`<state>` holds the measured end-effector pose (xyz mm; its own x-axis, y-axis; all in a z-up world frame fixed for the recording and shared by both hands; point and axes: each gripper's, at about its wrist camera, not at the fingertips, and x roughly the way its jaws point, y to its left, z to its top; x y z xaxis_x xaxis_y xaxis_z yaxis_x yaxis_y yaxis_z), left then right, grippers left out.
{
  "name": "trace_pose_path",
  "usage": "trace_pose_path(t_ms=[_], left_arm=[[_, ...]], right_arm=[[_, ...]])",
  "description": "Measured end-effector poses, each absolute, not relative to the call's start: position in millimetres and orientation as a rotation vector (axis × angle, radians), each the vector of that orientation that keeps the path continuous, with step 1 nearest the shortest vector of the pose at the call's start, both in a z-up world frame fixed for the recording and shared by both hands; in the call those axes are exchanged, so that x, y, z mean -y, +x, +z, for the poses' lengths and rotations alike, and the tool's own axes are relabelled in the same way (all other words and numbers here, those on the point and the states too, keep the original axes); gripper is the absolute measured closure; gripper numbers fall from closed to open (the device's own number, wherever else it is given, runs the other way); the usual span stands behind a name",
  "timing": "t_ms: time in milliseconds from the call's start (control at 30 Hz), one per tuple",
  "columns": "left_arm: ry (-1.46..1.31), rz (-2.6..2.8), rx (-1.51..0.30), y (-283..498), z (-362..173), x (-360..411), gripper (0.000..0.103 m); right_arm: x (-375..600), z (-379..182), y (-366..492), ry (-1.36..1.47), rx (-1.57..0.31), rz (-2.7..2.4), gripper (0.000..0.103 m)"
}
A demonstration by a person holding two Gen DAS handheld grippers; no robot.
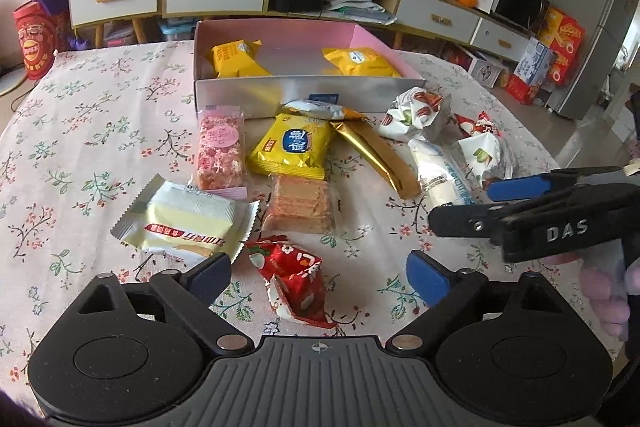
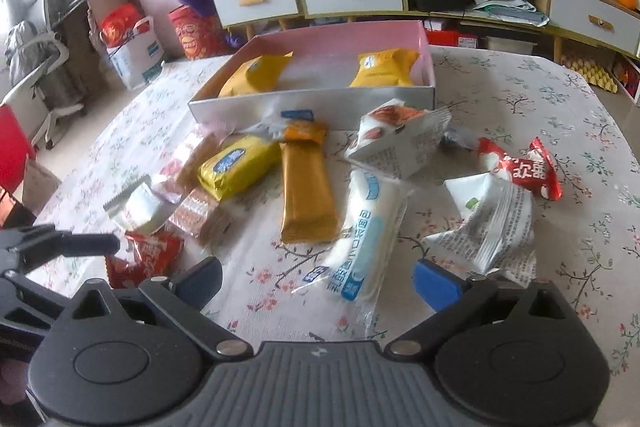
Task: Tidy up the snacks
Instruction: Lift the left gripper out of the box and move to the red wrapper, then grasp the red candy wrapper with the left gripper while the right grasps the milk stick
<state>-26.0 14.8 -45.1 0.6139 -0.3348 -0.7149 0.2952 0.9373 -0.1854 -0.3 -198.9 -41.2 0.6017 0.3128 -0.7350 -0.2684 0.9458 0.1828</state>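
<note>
A box (image 1: 304, 95), silver outside and pink inside, stands on the flowered tablecloth with two yellow packets (image 1: 236, 61) in it. Loose snacks lie in front of it. My left gripper (image 1: 318, 277) is open low over the cloth. A crumpled red packet (image 1: 296, 283) lies between its fingers, and the pads stand clear of it. My right gripper (image 2: 318, 283) is open too. The near end of a long white-and-blue packet (image 2: 364, 227) lies between its fingers, untouched. In the left wrist view the right gripper (image 1: 476, 205) reaches in from the right.
Ahead of the left gripper lie a cream cake packet (image 1: 188, 223), a wafer pack (image 1: 300, 209), a pink rice bar (image 1: 221, 151), a yellow packet (image 1: 292, 147) and a gold bar (image 1: 376, 159). White nut packets (image 2: 488, 223) and a red packet (image 2: 520, 167) lie on the right.
</note>
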Motion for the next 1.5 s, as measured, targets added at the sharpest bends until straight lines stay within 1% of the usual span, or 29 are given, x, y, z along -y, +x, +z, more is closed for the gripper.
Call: trace_pose_path(t_ms=[33,133,200,333,400,533,667,867,933,1033,1100,1133,1200,1333,1500], left_arm=[[-0.049,-0.366,-0.836,-25.5,-45.5,-14.5,0.013],[-0.049,-0.366,-0.852,-23.8,-48.4,-13.3,0.024],[-0.052,-0.359,-0.864,-22.4,-50.6,-13.1,0.036],[-0.071,-0.346,-0.874,-19.4,-52.4,-15.7,0.045],[-0.078,-0.341,-0.877,-18.6,-53.1,-17.2,0.052],[-0.077,-0.329,-0.886,-17.7,-55.1,-17.8,0.058],[-0.082,-0.319,-0.895,-17.2,-56.5,-19.3,0.065],[-0.089,-0.318,-0.896,-16.6,-56.2,-20.3,0.066],[-0.090,-0.319,-0.897,-16.4,-56.0,-20.2,0.067],[-0.097,-0.323,-0.897,-15.9,-54.8,-20.9,0.067],[-0.102,-0.328,-0.897,-15.9,-53.7,-21.3,0.068],[-0.105,-0.331,-0.897,-15.8,-53.1,-21.6,0.069],[-0.107,-0.336,-0.896,-15.9,-52.2,-21.8,0.076],[-0.109,-0.337,-0.900,-15.4,-51.6,-21.5,0.076],[-0.113,-0.345,-0.904,-15.4,-50.1,-21.4,0.077]], right_arm=[[197.9,-42.0,-0.7,0.048,-0.863,0.337,0.017],[195.6,-43.3,-1.3,0.033,-0.866,0.326,0.019],[194.9,-45.4,0.2,0.024,-0.871,0.317,0.021],[193.1,-49.7,2.2,0.001,-0.877,0.290,0.027],[192.9,-51.6,3.6,-0.006,-0.879,0.280,0.029],[193.3,-54.9,7.4,-0.007,-0.884,0.262,0.039],[193.6,-55.7,10.4,-0.016,-0.874,0.247,0.044],[194.8,-55.7,12.7,-0.027,-0.865,0.224,0.058],[195.4,-55.1,13.1,-0.029,-0.861,0.218,0.070],[196.5,-53.8,13.5,-0.029,-0.866,0.214,0.080],[197.7,-52.2,14.5,-0.025,-0.877,0.215,0.084],[199.1,-51.3,15.2,-0.013,-0.882,0.215,0.088],[202.5,-49.2,17.6,0.014,-0.892,0.213,0.092],[207.4,-45.1,19.8,0.044,-0.899,0.210,0.097],[209.0,-41.6,21.1,0.059,-0.914,0.216,0.099]])
